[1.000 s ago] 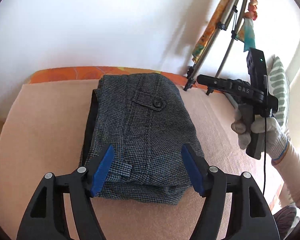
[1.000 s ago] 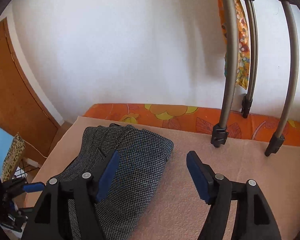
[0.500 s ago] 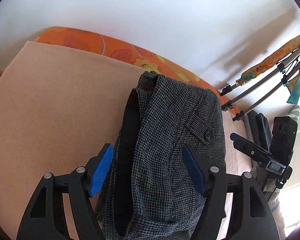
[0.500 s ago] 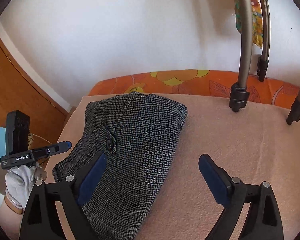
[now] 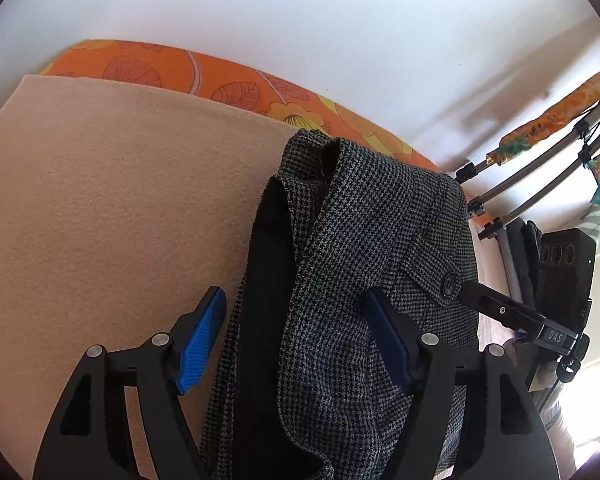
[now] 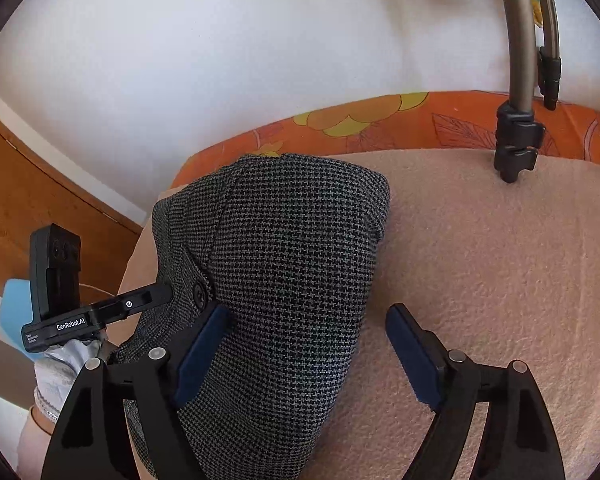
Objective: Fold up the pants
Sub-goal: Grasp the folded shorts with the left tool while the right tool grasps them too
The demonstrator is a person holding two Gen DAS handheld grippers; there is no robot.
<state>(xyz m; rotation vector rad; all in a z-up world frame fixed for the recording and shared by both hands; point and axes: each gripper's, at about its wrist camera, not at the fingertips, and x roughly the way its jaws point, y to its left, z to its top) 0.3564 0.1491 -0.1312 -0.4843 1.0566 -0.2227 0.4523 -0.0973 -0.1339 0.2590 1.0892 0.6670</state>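
Note:
The folded grey houndstooth pants point(image 5: 360, 264) lie in a thick bundle on the beige blanket point(image 5: 112, 208), black lining showing along their left edge. My left gripper point(image 5: 296, 344) is open, its jaws straddling the bundle's left edge from one side. My right gripper point(image 6: 308, 356) is open and straddles the opposite rounded edge of the pants point(image 6: 292, 264). Each gripper also shows in the other's view, the right one point(image 5: 512, 312) by the buttoned pocket and the left one point(image 6: 100, 312) likewise.
An orange flowered sheet point(image 6: 400, 120) lines the wall side of the bed. Drying-rack legs point(image 6: 516, 136) stand on the blanket at the right, with clothes hanging point(image 5: 556, 112). A wooden door point(image 6: 32, 200) is at the left.
Both grippers have come in low to opposite sides of the folded bundle, staying open. The pants have not moved.

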